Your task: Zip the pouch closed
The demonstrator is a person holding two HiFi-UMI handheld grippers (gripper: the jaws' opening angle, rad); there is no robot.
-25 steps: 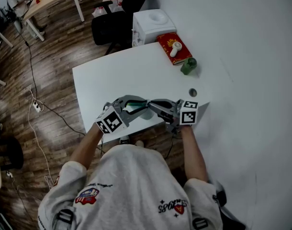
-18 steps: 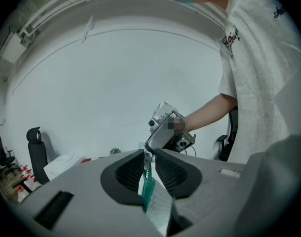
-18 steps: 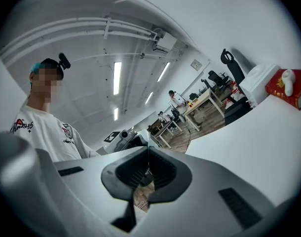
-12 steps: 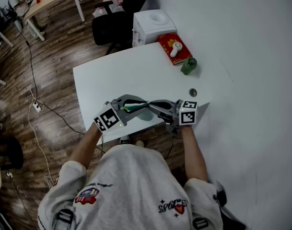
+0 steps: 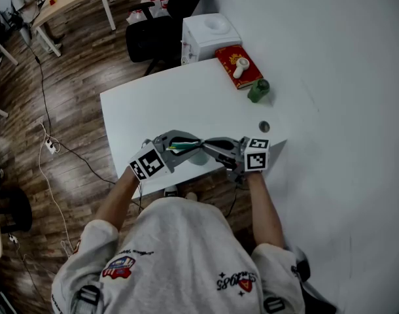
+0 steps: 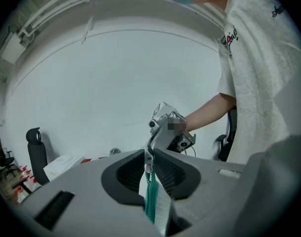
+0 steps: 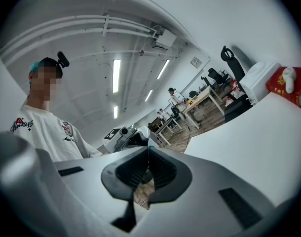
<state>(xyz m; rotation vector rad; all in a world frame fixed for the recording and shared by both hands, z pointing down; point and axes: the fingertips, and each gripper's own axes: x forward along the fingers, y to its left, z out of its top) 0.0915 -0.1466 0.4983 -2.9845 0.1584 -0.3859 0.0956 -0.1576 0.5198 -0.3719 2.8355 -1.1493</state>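
A small pale pouch (image 5: 197, 154) with a teal zipper (image 6: 150, 201) hangs between my two grippers, just above the white table's front edge. My left gripper (image 5: 184, 144) (image 6: 149, 154) has just been closing. The zipper tape and the metal slider (image 6: 148, 163) sit between its jaws, and its tips now pinch them. My right gripper (image 5: 206, 142) (image 7: 148, 149) faces it tip to tip and is shut on a thin piece at the zipper's end, seemingly the pull. A dark strip (image 7: 130, 212) hangs below its jaws. Most of the pouch is hidden behind the grippers.
On the white table (image 5: 180, 100), a red box (image 5: 237, 65), a green cup (image 5: 257, 90) and a small round object (image 5: 263, 126) lie at the far right. A white box (image 5: 209, 33) and a black chair (image 5: 161, 25) stand beyond the table. Cables lie on the wooden floor (image 5: 49, 146).
The left jaws have narrowed onto the pouch's zipper edge, and less of the pouch's white side shows between them. Both hands have stayed where they were.
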